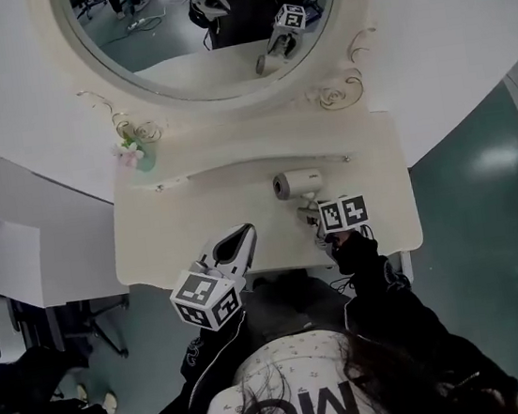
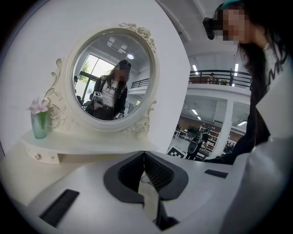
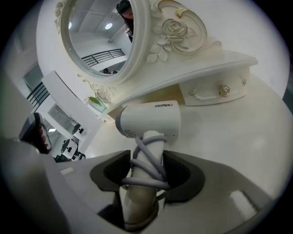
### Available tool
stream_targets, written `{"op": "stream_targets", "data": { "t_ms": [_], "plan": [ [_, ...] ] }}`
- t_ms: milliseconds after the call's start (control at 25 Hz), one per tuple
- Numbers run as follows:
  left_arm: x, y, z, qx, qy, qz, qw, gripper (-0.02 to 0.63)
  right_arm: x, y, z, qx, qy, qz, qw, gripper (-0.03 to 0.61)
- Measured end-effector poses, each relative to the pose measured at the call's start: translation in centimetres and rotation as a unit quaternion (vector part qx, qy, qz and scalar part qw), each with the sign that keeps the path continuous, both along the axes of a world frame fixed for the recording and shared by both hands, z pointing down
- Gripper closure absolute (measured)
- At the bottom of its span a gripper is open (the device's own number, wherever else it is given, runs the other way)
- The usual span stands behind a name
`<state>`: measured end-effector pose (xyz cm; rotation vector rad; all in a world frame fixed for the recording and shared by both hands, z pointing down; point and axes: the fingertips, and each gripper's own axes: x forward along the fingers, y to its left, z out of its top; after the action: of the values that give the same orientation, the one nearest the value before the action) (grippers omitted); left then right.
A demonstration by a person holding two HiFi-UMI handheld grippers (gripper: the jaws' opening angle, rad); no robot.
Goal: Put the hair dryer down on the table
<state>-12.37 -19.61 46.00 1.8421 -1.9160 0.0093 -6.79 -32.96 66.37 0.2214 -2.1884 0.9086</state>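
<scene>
My right gripper point(image 3: 147, 170) is shut on the handle of a white hair dryer point(image 3: 151, 119), which has its grey cord wound around the handle. The dryer's barrel points left, low over the cream dressing table point(image 3: 238, 151); whether it touches the top I cannot tell. In the head view the hair dryer point(image 1: 299, 184) sits at the table's back right, just ahead of my right gripper point(image 1: 325, 219). My left gripper point(image 1: 242, 237) hovers over the table's front edge, left of the dryer. Its jaws point(image 2: 144, 157) are shut with nothing between them.
A round ornate mirror point(image 1: 201, 19) rises behind the table point(image 1: 168, 232). A green vase with a pink flower point(image 1: 134, 152) stands on the raised shelf at the back left. A small drawer with knobs point(image 3: 215, 91) sits under that shelf. Teal floor point(image 1: 464, 184) lies to the right.
</scene>
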Motion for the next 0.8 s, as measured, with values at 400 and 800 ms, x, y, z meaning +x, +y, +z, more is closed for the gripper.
{"op": "stream_targets", "data": {
  "t_ms": [400, 800],
  "plan": [
    [-2.7, 0.8, -0.3, 0.003, -0.003, -0.021, 0.9998, 0.614, -2.6, -2.0, 1.6, 0.12, 0.064, -0.08, 0.987, 0.345],
    [-5.5, 1.4, -0.3, 0.003, -0.003, -0.029, 0.9996, 0.614, -3.6, -3.7, 2.8, 0.142, 0.095, -0.096, 0.981, 0.345]
  ]
}}
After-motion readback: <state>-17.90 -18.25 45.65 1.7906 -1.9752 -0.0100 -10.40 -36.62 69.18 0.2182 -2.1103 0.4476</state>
